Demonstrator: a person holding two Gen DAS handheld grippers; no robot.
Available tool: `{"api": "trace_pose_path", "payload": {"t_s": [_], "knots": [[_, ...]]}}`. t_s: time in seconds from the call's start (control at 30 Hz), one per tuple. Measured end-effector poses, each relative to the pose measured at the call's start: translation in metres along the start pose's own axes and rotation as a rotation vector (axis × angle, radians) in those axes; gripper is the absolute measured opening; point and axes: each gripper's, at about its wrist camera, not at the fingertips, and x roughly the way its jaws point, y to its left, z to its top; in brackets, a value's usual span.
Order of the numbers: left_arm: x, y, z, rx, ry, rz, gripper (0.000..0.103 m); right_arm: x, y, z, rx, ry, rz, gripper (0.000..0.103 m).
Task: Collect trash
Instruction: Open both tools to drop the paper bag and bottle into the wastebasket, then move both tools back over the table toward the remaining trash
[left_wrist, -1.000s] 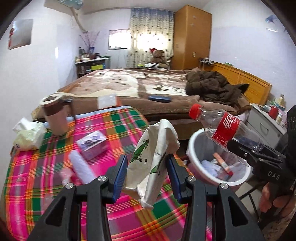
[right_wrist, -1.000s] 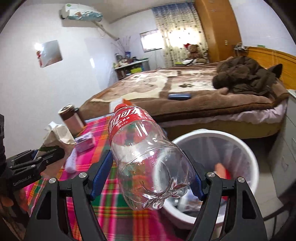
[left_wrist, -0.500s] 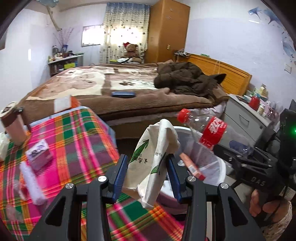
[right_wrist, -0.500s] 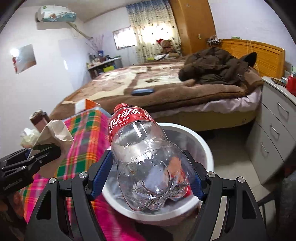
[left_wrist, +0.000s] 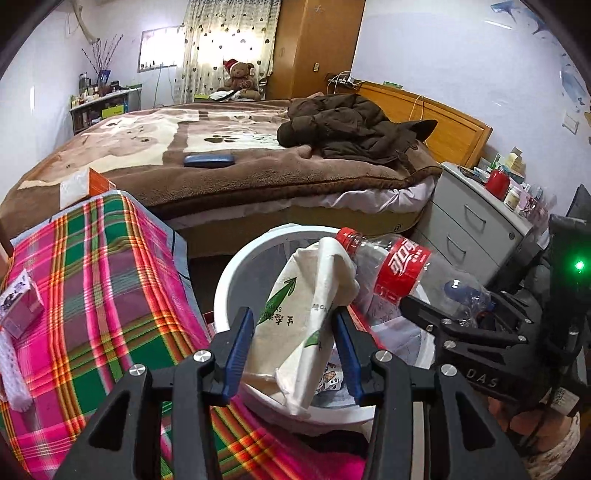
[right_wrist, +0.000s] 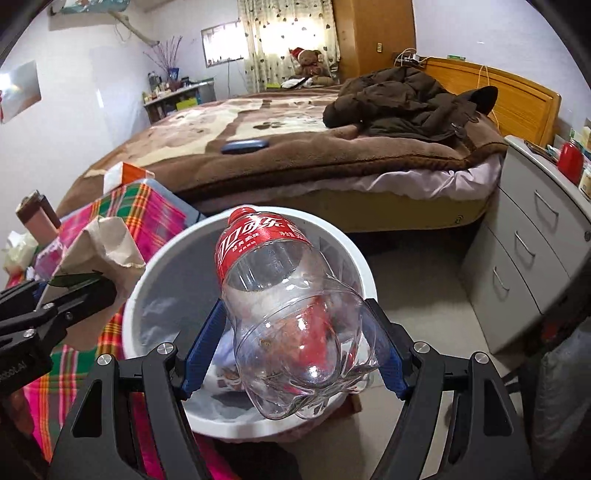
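The clear plastic bottle with the red label (right_wrist: 291, 314), clenched base-first in the right tool (right_wrist: 295, 350) with its long axis toward 12 o'clock, is held directly above the round white waste bin (right_wrist: 354, 258), while the crumpled white paper bag (left_wrist: 303, 317) is gripped by the left tool (left_wrist: 291, 350) over the bin's 9 o'clock rim.

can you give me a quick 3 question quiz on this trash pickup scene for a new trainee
1. True or false: the right gripper is shut on the plastic bottle.
2. What does the left gripper hold? A) paper bag B) tissue box C) blue case
3. Fill in: both items are held over the white ____.

Key
1. True; its base sits between the blue pads.
2. A, the paper bag.
3. Bin: the trash bin beside the plaid table.
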Motion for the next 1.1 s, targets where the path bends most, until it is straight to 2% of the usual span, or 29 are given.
{"api": "trace_pose_path", "payload": {"t_s": [0.13,0.27,0.33,0.4,0.6,1.1], "knots": [[0.007,-0.003,0.001,0.004,0.012,0.011,0.052,0.006,0.0,0.001,-0.018,0.01,-0.02,0.076],[0.007,0.0,-0.002,0.0,0.011,0.018,0.07,0.005,-0.002,0.001,-0.022,-0.001,-0.028,0.076],[0.006,0.003,-0.002,-0.01,0.009,0.012,0.071,0.004,-0.004,0.0,-0.017,-0.002,-0.024,0.076],[0.003,0.004,-0.002,-0.007,0.003,0.018,0.076,0.001,-0.003,-0.001,-0.016,-0.005,-0.022,0.076],[-0.006,0.013,-0.002,-0.04,-0.013,0.019,0.082,-0.006,0.002,0.0,-0.004,-0.028,-0.013,0.076],[-0.038,0.035,-0.009,-0.079,-0.058,0.047,0.083,-0.023,0.024,0.003,0.001,-0.087,0.033,0.076]]}}
